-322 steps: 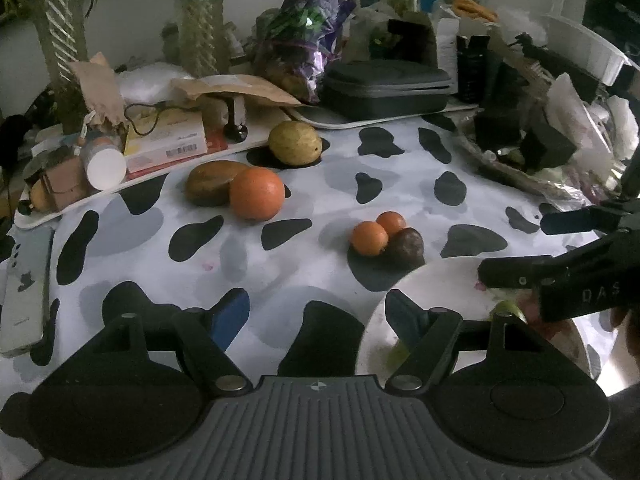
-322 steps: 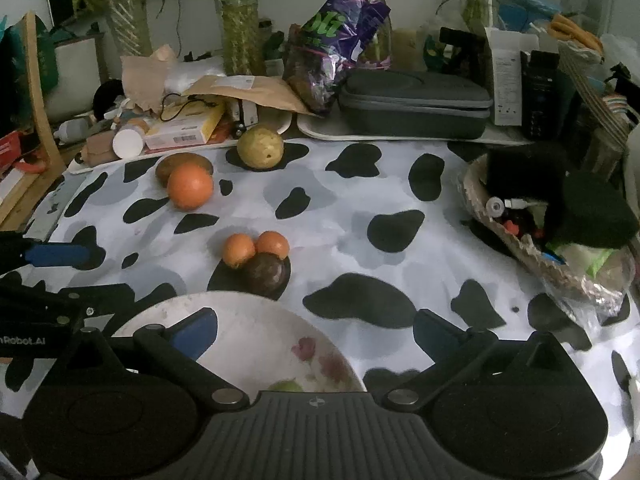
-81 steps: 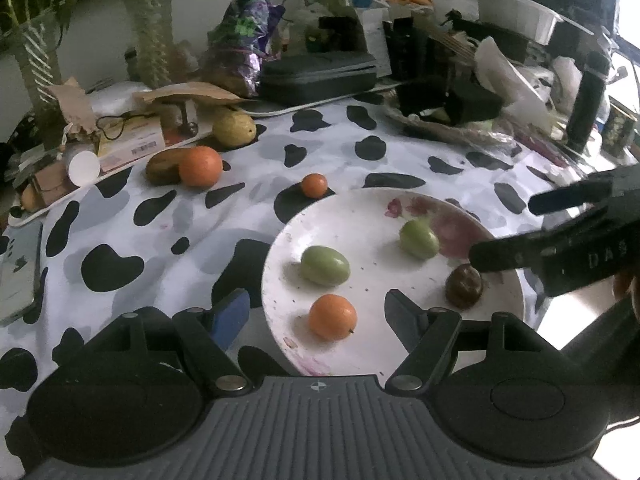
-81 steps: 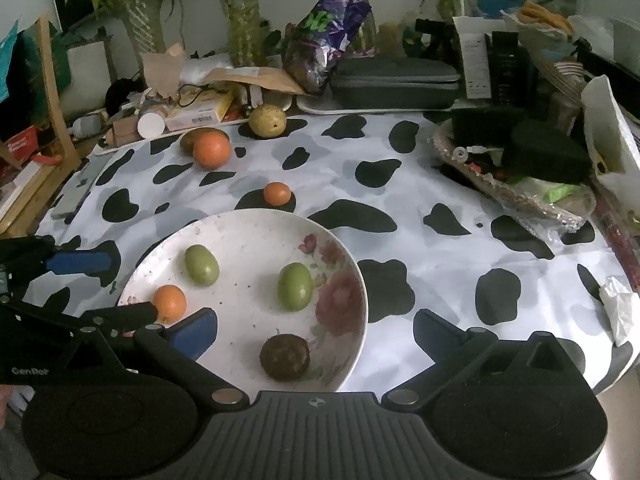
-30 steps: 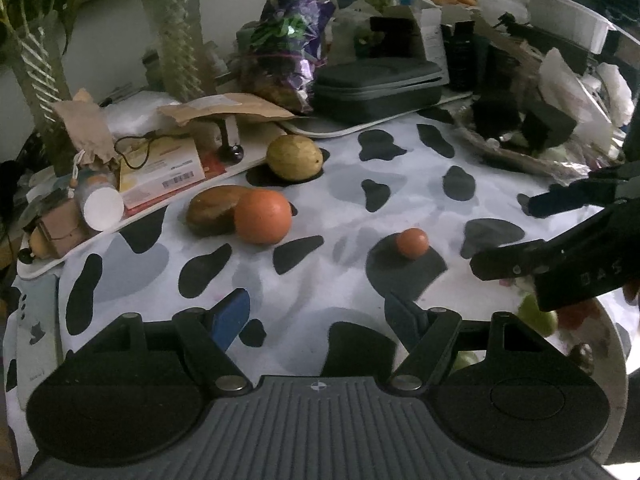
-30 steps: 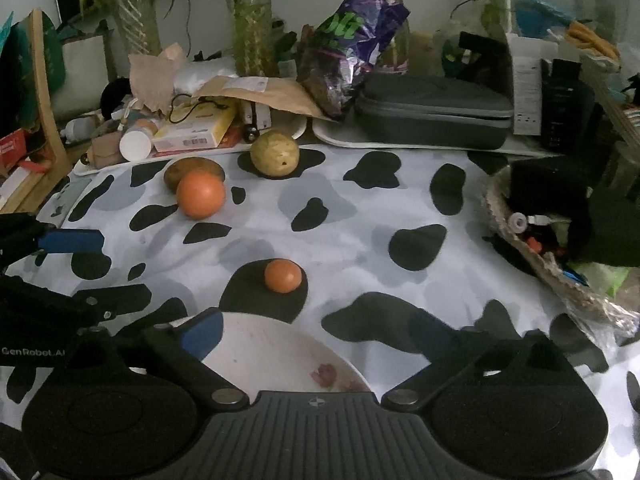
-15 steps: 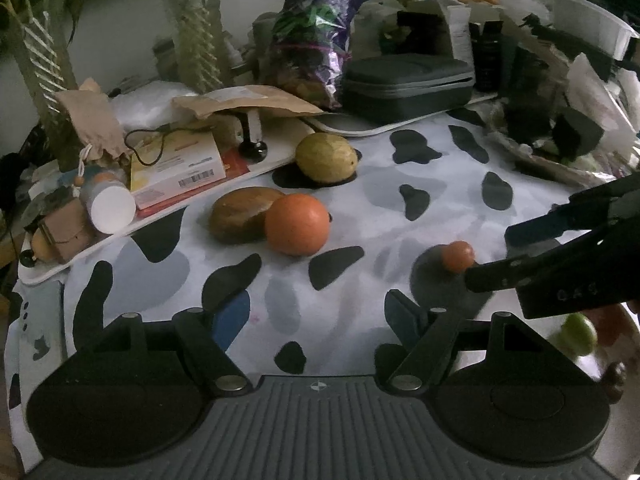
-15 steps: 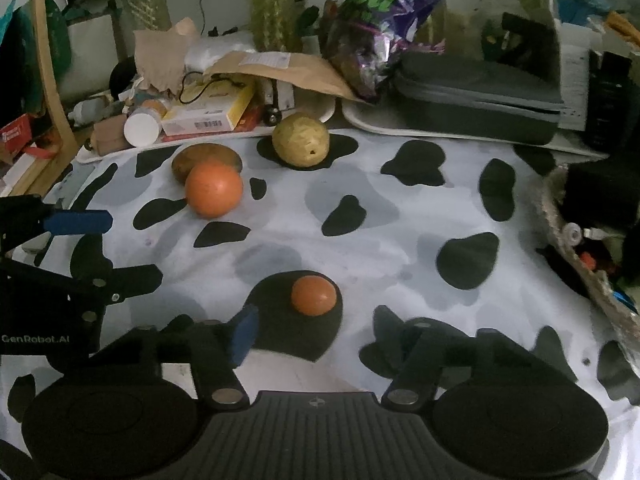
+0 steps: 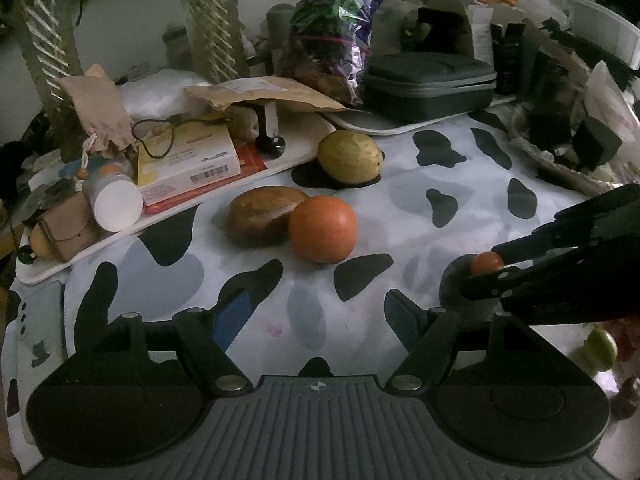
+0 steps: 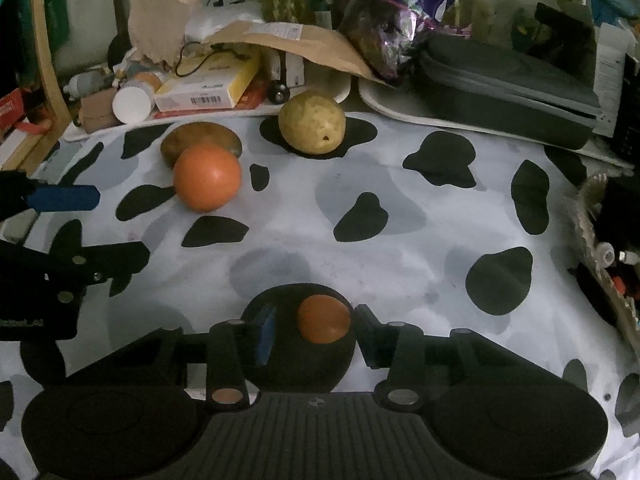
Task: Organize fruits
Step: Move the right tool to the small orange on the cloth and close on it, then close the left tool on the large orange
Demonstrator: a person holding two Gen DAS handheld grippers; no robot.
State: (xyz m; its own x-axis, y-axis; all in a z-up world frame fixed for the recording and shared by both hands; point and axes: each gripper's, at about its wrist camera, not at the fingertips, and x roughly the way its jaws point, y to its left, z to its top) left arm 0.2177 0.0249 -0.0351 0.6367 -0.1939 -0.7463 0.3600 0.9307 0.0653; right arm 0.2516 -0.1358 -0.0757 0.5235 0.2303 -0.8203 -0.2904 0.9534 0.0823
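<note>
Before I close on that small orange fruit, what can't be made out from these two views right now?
- Grip contact: right gripper brackets the small orange fruit, its jaws just closing; left pad looks clear, right-pad contact unclear.
- Plate: only a pale sliver in the left view, cut by the edge.
- Green fruit: blurred at that edge.
- Brown fruit: partly behind the large orange.

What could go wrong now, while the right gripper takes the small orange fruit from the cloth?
The right gripper has just been closing around the small round orange fruit, but a gap remains beside the blue pad.

1. The fruit sits off-centre, near one finger, so it may roll out.
2. The spotted tablecloth lies directly under the fingertips and might get pinched.
</note>
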